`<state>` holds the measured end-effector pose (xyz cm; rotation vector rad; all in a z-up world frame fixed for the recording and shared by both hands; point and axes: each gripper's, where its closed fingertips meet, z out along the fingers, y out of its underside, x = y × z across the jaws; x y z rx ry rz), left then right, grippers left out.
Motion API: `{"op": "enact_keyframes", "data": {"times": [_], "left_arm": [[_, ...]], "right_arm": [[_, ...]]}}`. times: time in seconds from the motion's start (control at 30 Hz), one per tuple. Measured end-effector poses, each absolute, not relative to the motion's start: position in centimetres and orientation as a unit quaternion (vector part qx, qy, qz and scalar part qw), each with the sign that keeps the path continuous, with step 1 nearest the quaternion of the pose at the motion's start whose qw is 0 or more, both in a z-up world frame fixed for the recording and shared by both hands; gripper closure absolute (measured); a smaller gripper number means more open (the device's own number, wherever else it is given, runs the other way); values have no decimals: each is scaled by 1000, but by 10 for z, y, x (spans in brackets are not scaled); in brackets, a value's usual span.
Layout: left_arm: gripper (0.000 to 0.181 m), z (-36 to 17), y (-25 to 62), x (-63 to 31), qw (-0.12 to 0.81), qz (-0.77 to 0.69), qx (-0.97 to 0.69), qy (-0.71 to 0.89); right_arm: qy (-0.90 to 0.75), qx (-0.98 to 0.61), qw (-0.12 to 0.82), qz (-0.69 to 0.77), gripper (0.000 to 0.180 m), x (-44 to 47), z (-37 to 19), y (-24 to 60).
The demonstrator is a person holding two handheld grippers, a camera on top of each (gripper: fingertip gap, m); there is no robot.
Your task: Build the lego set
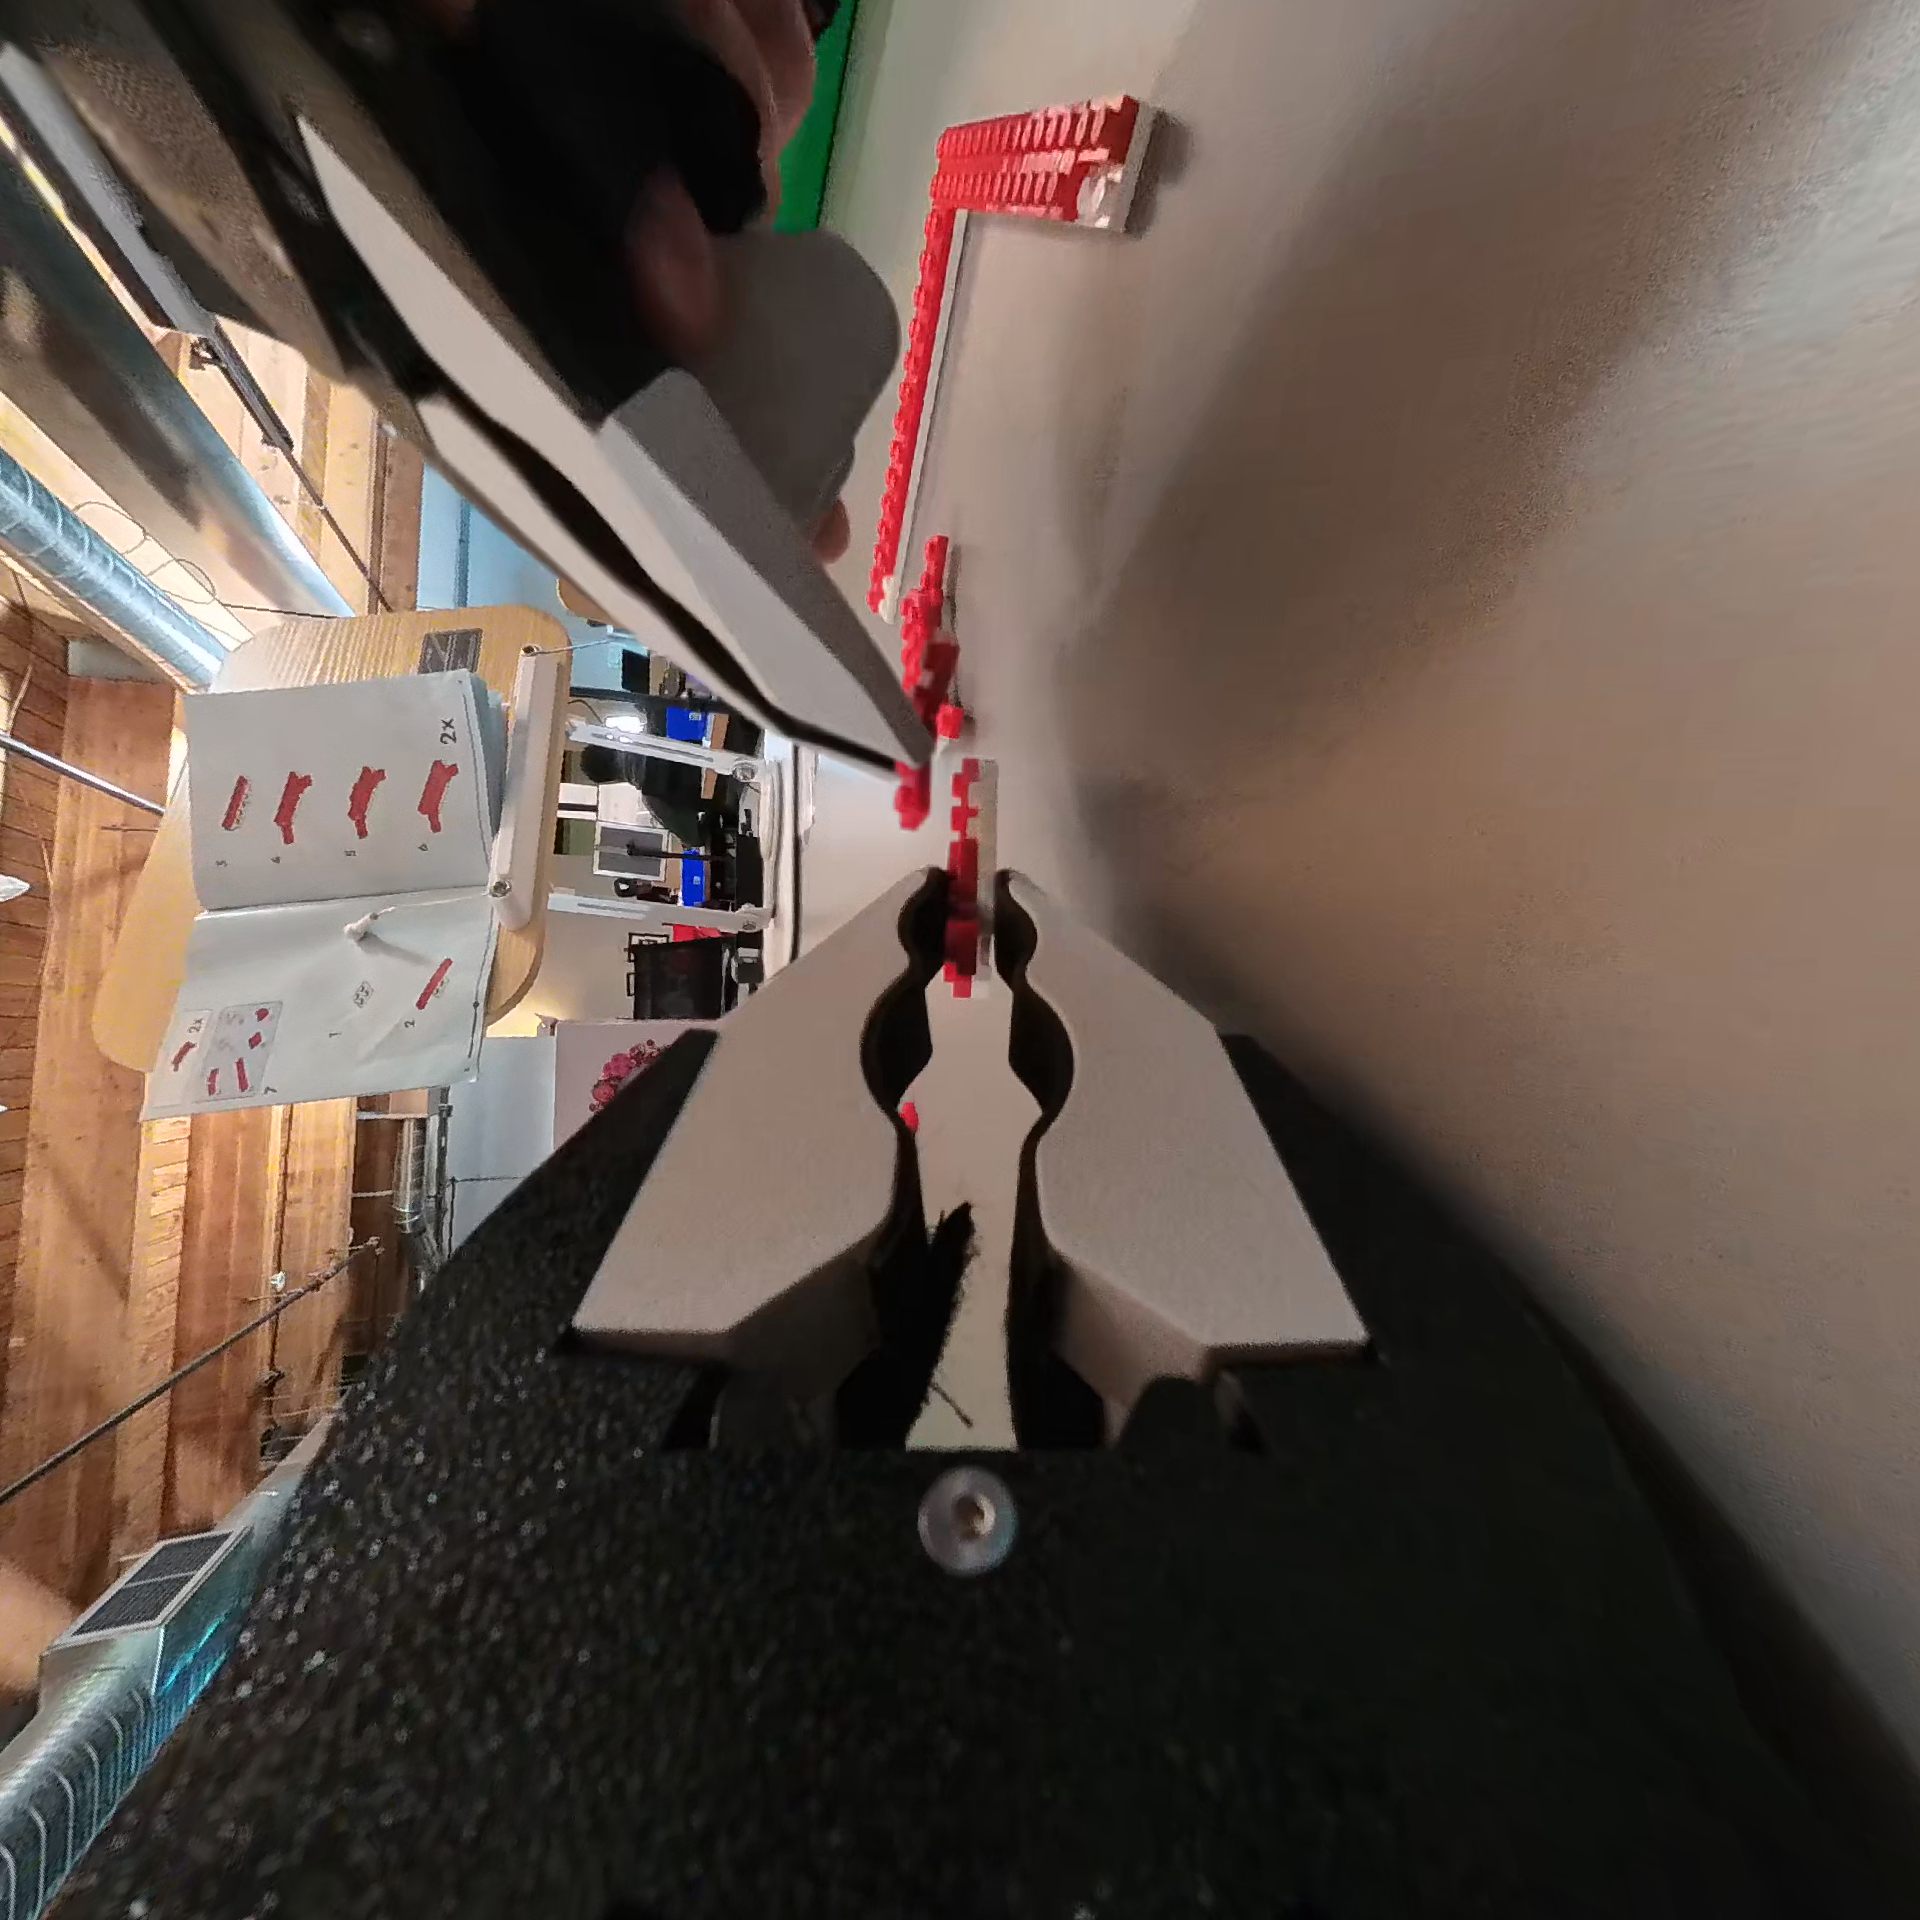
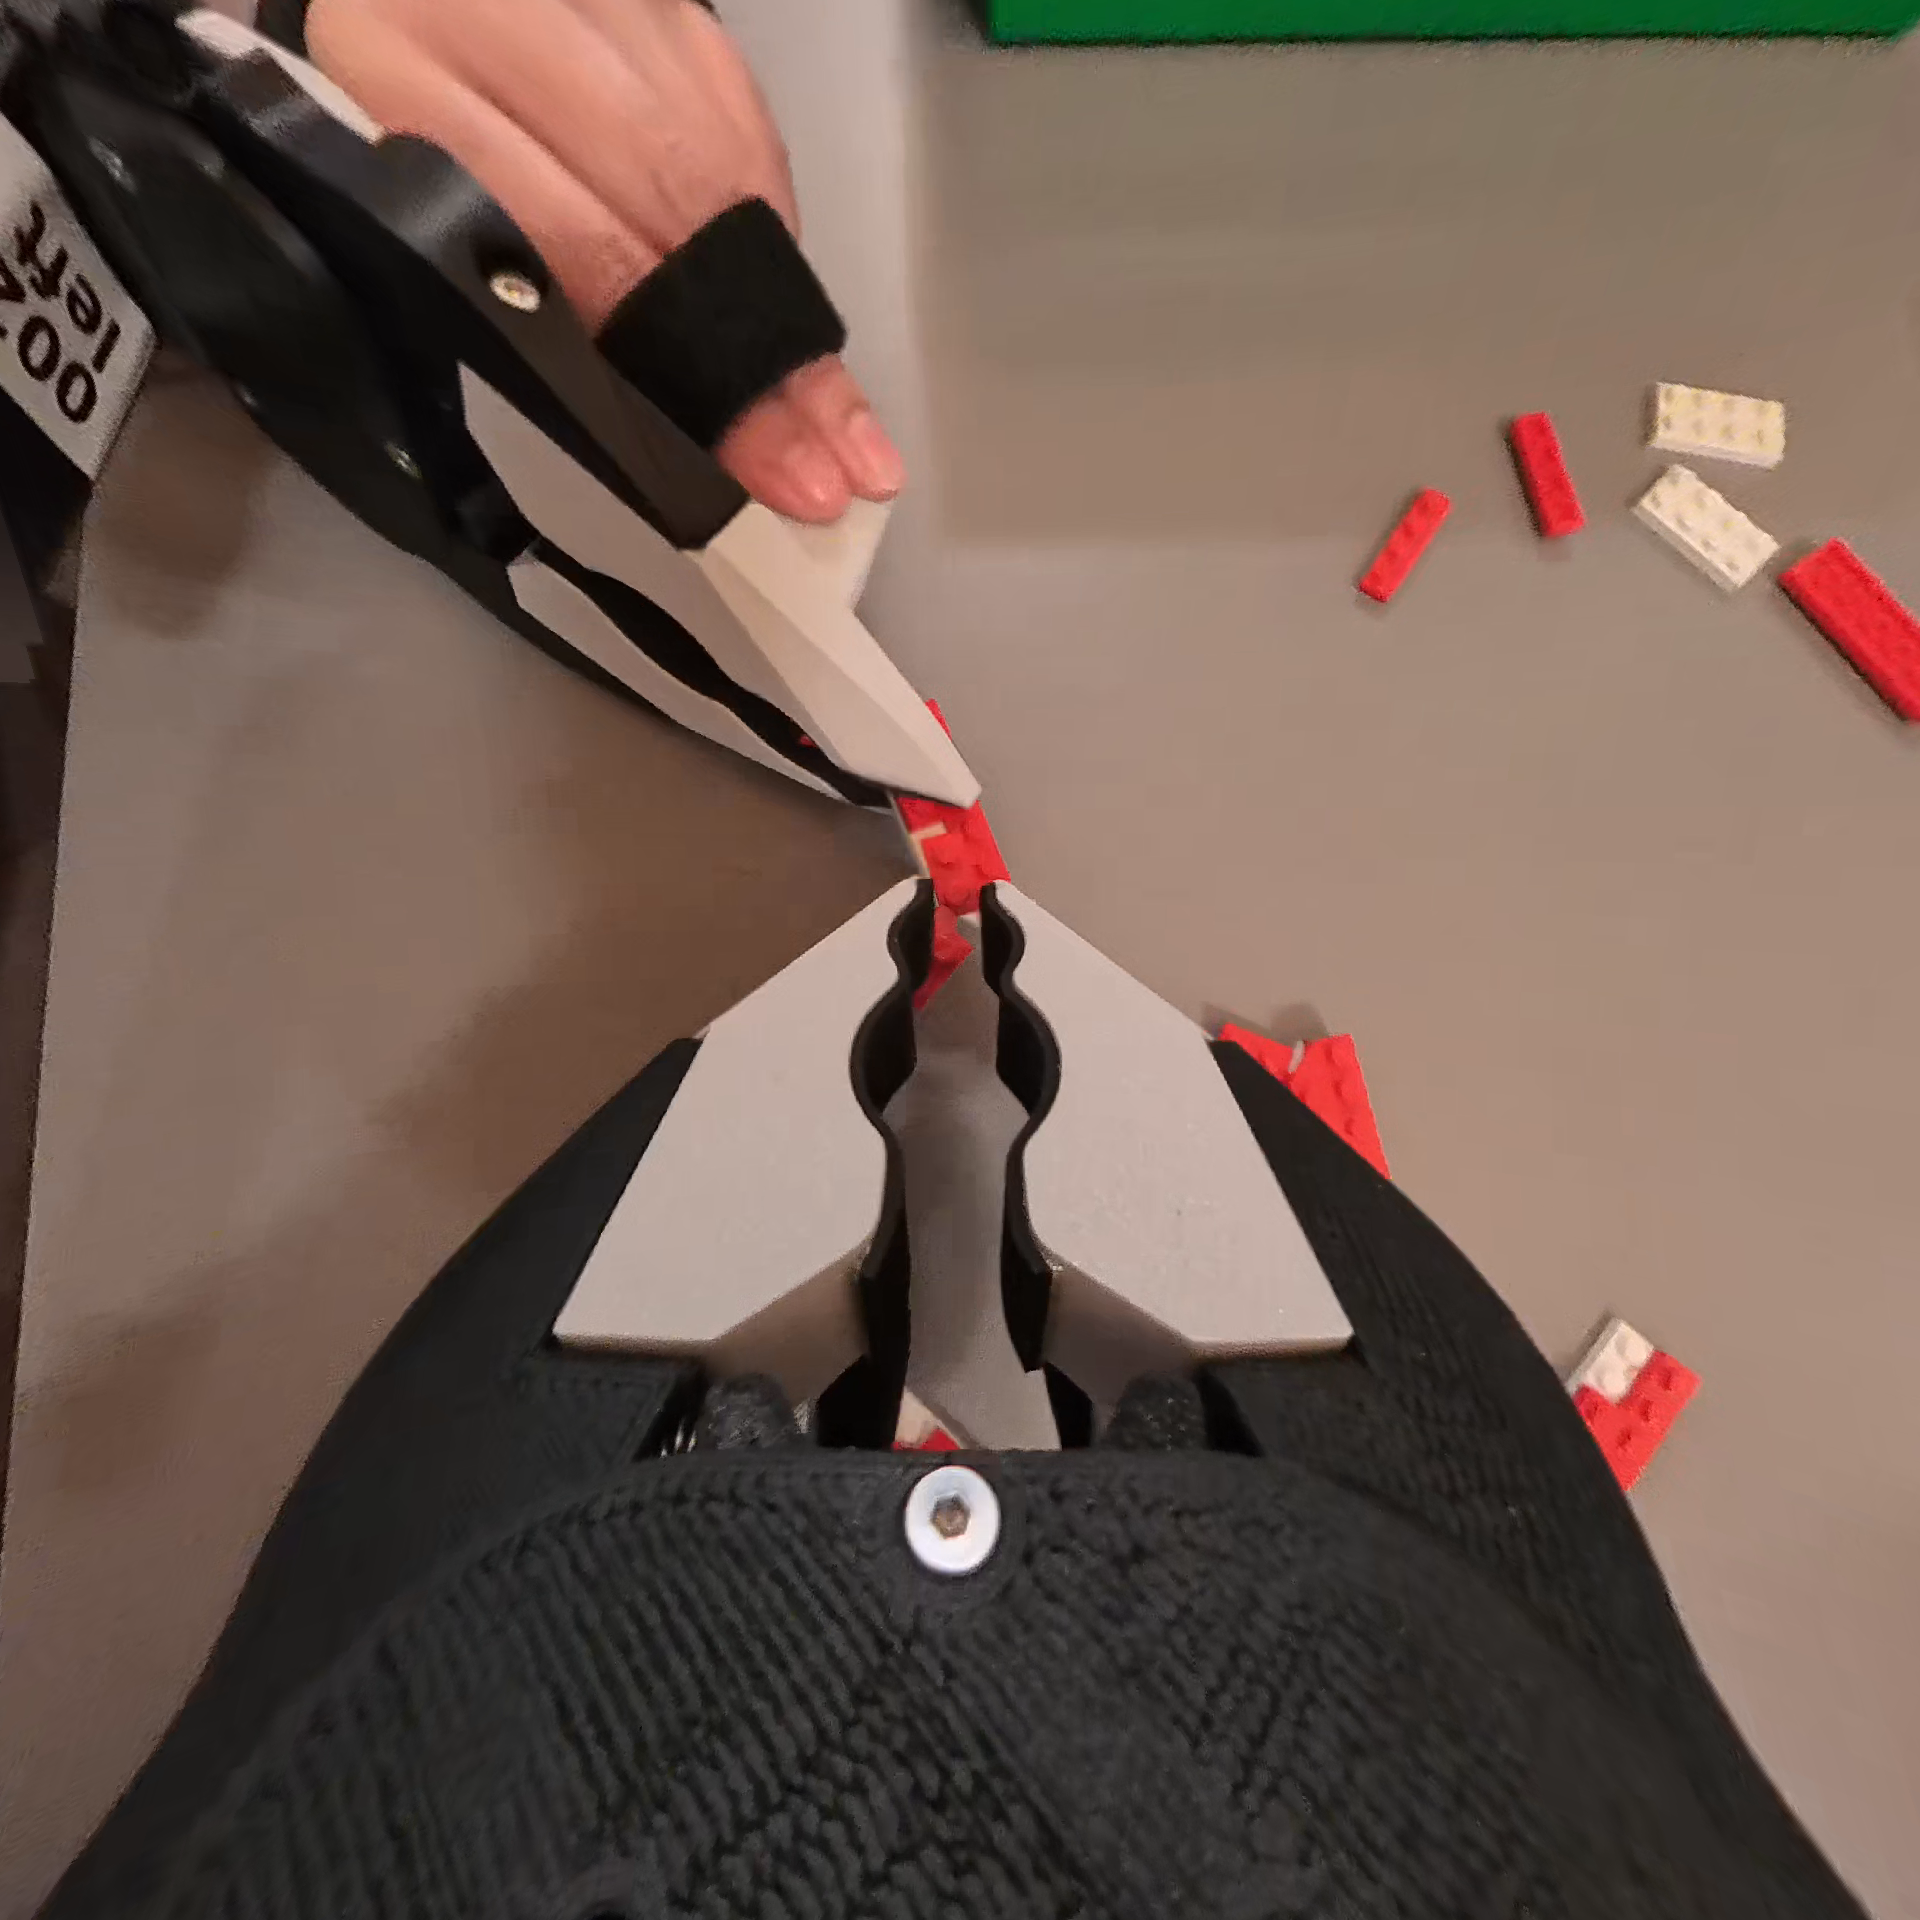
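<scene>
Red and white plastic brick pieces are lying scattered across a smooth grey tabletop (image 2: 1351, 312), and two hand-held grippers with pale grey fingers and wavy black pads are meeting over one small assembly.

From the right wrist view, the right gripper (image 2: 954, 891) is closing its fingertips on the near end of a small red-and-white stacked brick assembly (image 2: 961, 836). The left gripper (image 2: 935, 795) is reaching in from the upper left and gripping the far end of that same assembly, its fingers drawn together on it. A person's hand (image 2: 623, 177), with a black strap around one finger, is holding that left gripper.

From the left wrist view, which is turned sideways, the left gripper (image 1: 971, 883) is pinching the assembly (image 1: 968, 894) edge-on, and the right gripper (image 1: 914, 753) is angling down to it from the upper left.

To the right of the grippers, well apart from them, two thin red plates (image 2: 1405, 544), two white studded bricks (image 2: 1714, 424) and a longer red plate (image 2: 1860, 644) are lying loose. Another red piece (image 2: 1335, 1091) is lying just beside the right gripper's body, and a red-and-white piece (image 2: 1631, 1397) is sitting nearer the camera.

A long L-shaped red-and-white build (image 1: 1039, 156) is resting flat on the table farther off. An open instruction booklet (image 1: 343, 883) is propped upright beyond the table edge. A green baseplate edge (image 2: 1444, 21) is showing at the table's far side.
</scene>
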<state>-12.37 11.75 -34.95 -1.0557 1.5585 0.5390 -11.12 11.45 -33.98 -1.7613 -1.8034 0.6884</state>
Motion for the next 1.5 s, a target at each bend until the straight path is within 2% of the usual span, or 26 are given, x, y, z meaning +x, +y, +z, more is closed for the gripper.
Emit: {"op": "enact_keyframes", "data": {"times": [0.03, 0.97, 1.13, 1.5], "left_arm": [[174, -350, 117, -123, 558, 228, -446, 661], [174, -359, 108, -117, 544, 211, -431, 689], [174, -360, 107, -117, 538, 214, -429, 693], [174, -361, 106, -116, 537, 207, -431, 695]], "right_arm": [[-673, -646, 259, 251, 173, -114, -340, 112], [-753, -606, 177, 187, 174, -111, -360, 101], [-750, -608, 192, 177, 171, -112, -362, 102], [-719, -621, 262, 170, 151, -111, -358, 103]]}}
